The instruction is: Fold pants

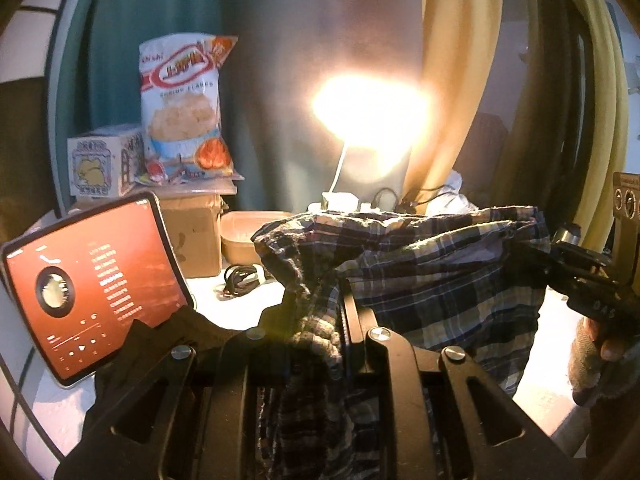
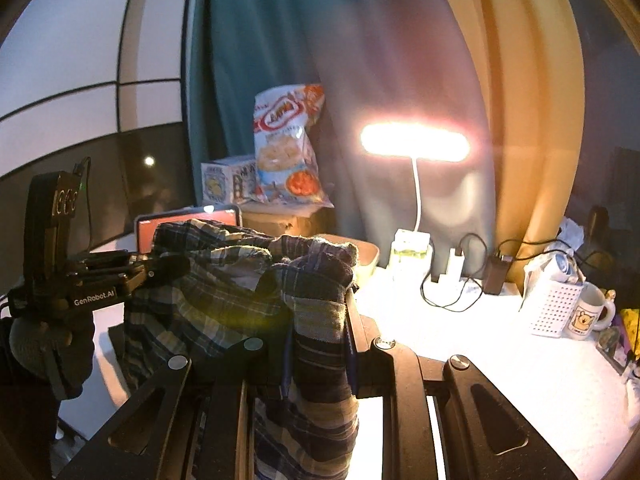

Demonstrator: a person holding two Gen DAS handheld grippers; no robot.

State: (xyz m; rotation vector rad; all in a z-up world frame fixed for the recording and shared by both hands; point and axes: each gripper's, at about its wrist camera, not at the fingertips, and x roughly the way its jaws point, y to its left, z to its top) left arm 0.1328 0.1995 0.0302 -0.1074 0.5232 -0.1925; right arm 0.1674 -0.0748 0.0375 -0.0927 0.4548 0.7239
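The plaid pants (image 1: 432, 268) hang lifted above the white table, stretched between both grippers. My left gripper (image 1: 316, 304) is shut on one bunched edge of the pants, which trails down over its body. My right gripper (image 2: 320, 300) is shut on the other edge of the pants (image 2: 224, 288). In the left wrist view the right gripper (image 1: 556, 256) shows at the right, clamped on the cloth. In the right wrist view the left gripper (image 2: 160, 264) shows at the left, clamped on the cloth. The lower part of the pants is hidden behind the gripper bodies.
A lit desk lamp (image 2: 414, 142) stands at the back by the curtains. A tablet (image 1: 88, 292), snack bag (image 1: 184, 112), small box (image 1: 104, 164), cardboard box (image 1: 192, 232) and tray (image 1: 244, 236) sit at left. Chargers and cables (image 2: 452, 276), a white basket (image 2: 556, 304) and mug (image 2: 592, 312) sit at right.
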